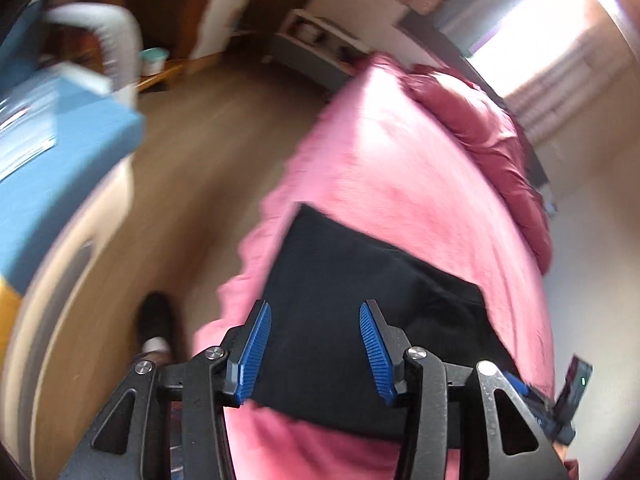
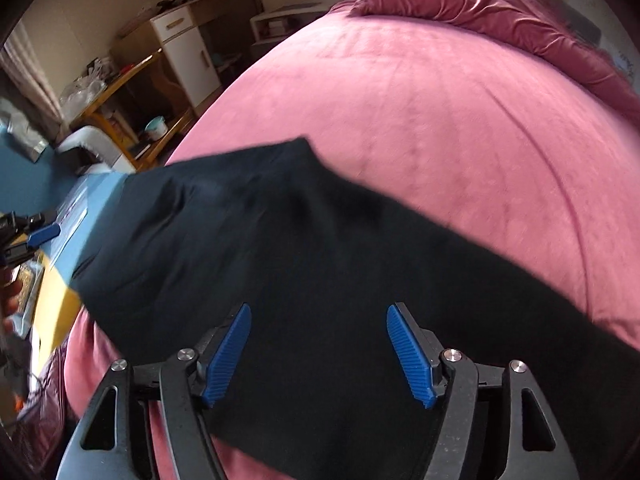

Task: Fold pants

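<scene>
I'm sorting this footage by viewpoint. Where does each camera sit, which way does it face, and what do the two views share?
Left wrist: sits on the left claw, looking steeply down past its open blue pads at the black pants on the pink bed; a shoe shows on the floor.
Right wrist: sits on the right claw, looking down at the black pants spread across the pink bed; the left claw's tip shows at the left edge.
Shared: pants, bed, the rumpled quilt and the wooden desk.

A home bedroom: pink-covered bed [image 2: 440, 120], white cabinet [image 2: 188, 52], wooden shelves [image 2: 132, 92].
</scene>
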Action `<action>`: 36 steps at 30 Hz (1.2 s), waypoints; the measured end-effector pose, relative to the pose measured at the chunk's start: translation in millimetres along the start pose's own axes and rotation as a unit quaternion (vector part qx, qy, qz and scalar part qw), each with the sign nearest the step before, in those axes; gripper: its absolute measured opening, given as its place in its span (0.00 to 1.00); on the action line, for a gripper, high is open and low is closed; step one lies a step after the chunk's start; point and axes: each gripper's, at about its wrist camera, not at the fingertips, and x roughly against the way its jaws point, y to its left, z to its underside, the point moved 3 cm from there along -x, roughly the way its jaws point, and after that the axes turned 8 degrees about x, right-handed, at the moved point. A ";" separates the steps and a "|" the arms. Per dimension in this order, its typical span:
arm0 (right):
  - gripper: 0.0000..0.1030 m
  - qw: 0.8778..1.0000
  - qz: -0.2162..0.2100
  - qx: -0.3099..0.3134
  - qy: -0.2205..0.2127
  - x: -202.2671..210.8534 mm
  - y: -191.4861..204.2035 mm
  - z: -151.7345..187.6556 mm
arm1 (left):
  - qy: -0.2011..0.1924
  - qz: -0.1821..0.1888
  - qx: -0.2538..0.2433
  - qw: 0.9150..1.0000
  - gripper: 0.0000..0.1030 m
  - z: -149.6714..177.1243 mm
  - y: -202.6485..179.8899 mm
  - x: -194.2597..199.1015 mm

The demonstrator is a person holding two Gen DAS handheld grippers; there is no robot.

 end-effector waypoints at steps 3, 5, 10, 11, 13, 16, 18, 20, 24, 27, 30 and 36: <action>0.69 1.000 -0.009 0.008 0.005 -2.8 15.5 22.3 | 0.031 0.002 0.041 0.999 0.46 8.3 29.0 -0.3; 0.69 1.000 -0.004 0.013 0.010 -4.5 20.7 32.9 | 0.044 -0.007 0.056 0.997 0.46 14.6 38.7 -5.5; 0.69 0.999 0.007 0.012 0.032 -13.8 20.8 51.0 | 0.072 0.001 0.097 0.993 0.41 26.0 46.6 -20.2; 0.69 0.999 0.008 0.009 0.033 -15.1 20.1 54.0 | 0.073 -0.002 0.095 0.993 0.40 29.1 47.1 -25.3; 0.69 0.999 0.009 0.004 0.035 -17.1 16.7 52.5 | 0.079 -0.007 0.097 0.992 0.35 32.4 44.2 -34.7; 0.69 0.999 0.007 -0.009 0.034 -20.6 12.0 55.7 | 0.076 -0.013 0.086 0.993 0.21 36.3 40.1 -45.2; 0.69 0.999 0.004 -0.018 0.032 -20.7 8.5 56.5 | 0.073 -0.010 0.080 0.994 0.15 34.4 39.7 -46.6; 0.71 0.999 -0.001 -0.027 0.032 -22.4 4.8 59.3 | 0.068 -0.008 0.073 0.995 0.09 33.0 39.4 -45.2; 0.75 0.999 -0.005 -0.036 0.029 -20.8 3.5 62.4 | 0.016 0.031 0.047 0.998 0.06 22.9 29.1 -21.1; 0.85 0.999 -0.011 -0.034 0.025 -24.3 9.5 61.1 | 0.011 0.007 0.027 1.000 0.06 19.1 27.2 -20.5; 0.94 0.999 -0.009 -0.018 0.031 -30.1 18.5 61.2 | 0.044 -0.047 0.016 0.998 0.06 28.7 38.1 -46.1; 0.95 0.999 0.008 -0.005 0.035 -37.5 26.8 60.7 | 0.067 -0.074 0.026 0.995 0.07 39.5 51.2 -63.9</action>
